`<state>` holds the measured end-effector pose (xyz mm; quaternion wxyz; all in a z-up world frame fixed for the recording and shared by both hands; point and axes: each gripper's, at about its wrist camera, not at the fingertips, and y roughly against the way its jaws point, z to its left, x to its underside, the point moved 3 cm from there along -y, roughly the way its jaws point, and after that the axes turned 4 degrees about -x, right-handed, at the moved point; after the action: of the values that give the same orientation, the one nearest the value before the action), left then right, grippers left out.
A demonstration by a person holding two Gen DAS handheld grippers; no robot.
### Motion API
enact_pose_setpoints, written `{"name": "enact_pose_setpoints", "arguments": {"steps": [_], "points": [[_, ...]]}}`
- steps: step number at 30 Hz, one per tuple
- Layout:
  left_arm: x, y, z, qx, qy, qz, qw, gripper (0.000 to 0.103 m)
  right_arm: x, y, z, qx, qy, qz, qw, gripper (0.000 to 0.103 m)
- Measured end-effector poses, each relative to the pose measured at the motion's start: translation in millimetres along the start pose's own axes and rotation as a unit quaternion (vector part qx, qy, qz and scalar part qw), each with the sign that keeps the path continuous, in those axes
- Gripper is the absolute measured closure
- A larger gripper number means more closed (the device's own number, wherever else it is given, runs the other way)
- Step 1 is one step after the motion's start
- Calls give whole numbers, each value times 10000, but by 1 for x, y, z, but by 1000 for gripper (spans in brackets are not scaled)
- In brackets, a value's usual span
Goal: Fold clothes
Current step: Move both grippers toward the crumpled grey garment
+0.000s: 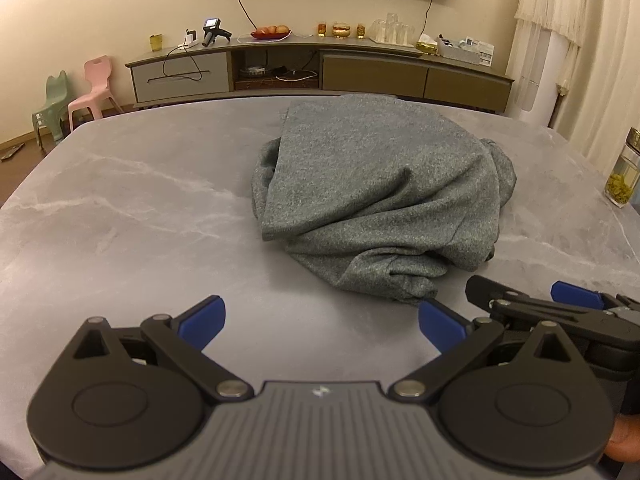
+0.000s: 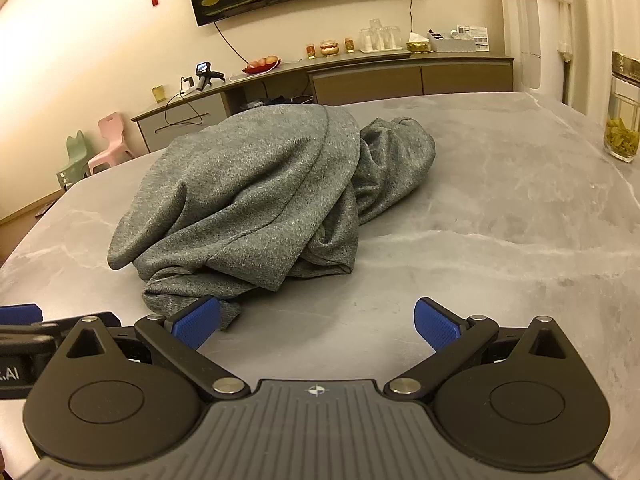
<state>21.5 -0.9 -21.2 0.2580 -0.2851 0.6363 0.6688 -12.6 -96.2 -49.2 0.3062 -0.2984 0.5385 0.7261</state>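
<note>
Showing mirrored ".AI", left gripper (image 2: 24, 320) beside garment (image 2: 256, 196).

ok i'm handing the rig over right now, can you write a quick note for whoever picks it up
Left gripper: open, empty, hovering over bare table short of the garment.
Right gripper: open, empty, beside the left one; the cloth's near corner lies by its left pad.
Grey garment: crumpled heap mid-table, with a glass jar at the table's right edge.
Done: nothing folded yet.
Left: spread the garment flat, then fold it.

Cream wall (image 1: 100, 8), low sideboard (image 1: 320, 68), pink chair (image 1: 94, 88)
</note>
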Motion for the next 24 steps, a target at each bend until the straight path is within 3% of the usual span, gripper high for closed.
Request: {"name": "enact_pose_setpoints", "arguments": {"steps": [8,11,18,24], "points": [[2,0,-2,-104,-182,23,9998,0,-2,6,4,-25,83,-33,10000,1],[6,3,0,-382,-410,53,9984,0,-1,7,6,-31,140,-24,9999,1],[14,3,21,-451,-255,266,9983,0,0,9,8,-3,257,62,9997,1],[14,2,21,-451,-426,390,9973,0,1,9,14,8,399,134,9991,1]]}}
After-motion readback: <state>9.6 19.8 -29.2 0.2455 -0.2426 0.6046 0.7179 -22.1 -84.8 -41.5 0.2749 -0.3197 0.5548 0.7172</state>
